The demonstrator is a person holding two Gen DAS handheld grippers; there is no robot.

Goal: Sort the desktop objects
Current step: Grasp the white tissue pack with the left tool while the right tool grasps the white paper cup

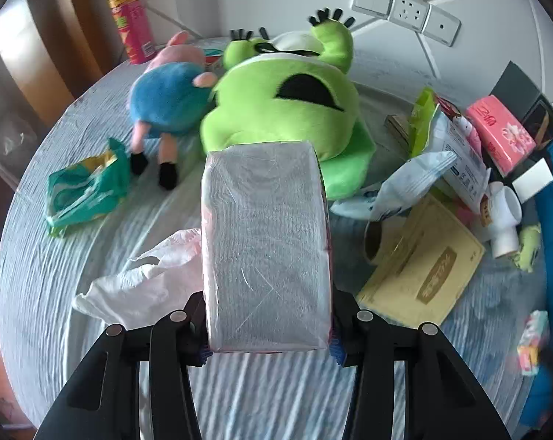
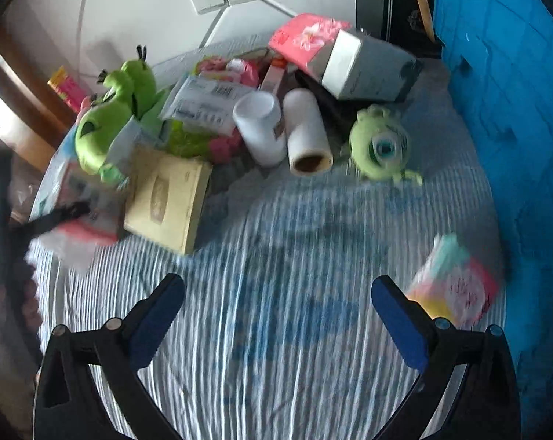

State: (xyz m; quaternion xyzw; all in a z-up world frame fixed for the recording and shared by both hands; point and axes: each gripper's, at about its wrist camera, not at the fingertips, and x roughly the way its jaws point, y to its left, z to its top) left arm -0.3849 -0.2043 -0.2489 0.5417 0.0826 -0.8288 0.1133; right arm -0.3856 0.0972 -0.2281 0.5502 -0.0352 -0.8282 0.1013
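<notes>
Left gripper (image 1: 269, 344): fingers clamped on a plastic-wrapped tissue pack (image 1: 265, 245), held above the striped tablecloth (image 1: 74, 256), just in front of the green frog plush (image 1: 283, 102). Right gripper (image 2: 276, 315): fingers spread wide, holding nothing. Yellow box (image 2: 168, 201) lies beside the frog plush; blue bin (image 2: 515, 110) stands well apart.

Left gripper (image 1: 269, 348) clamped, right gripper (image 2: 276, 315) agape.

small packet (image 2: 456, 278) (by blue bin (image 2: 504, 110)) blurred, unreadable.
</notes>
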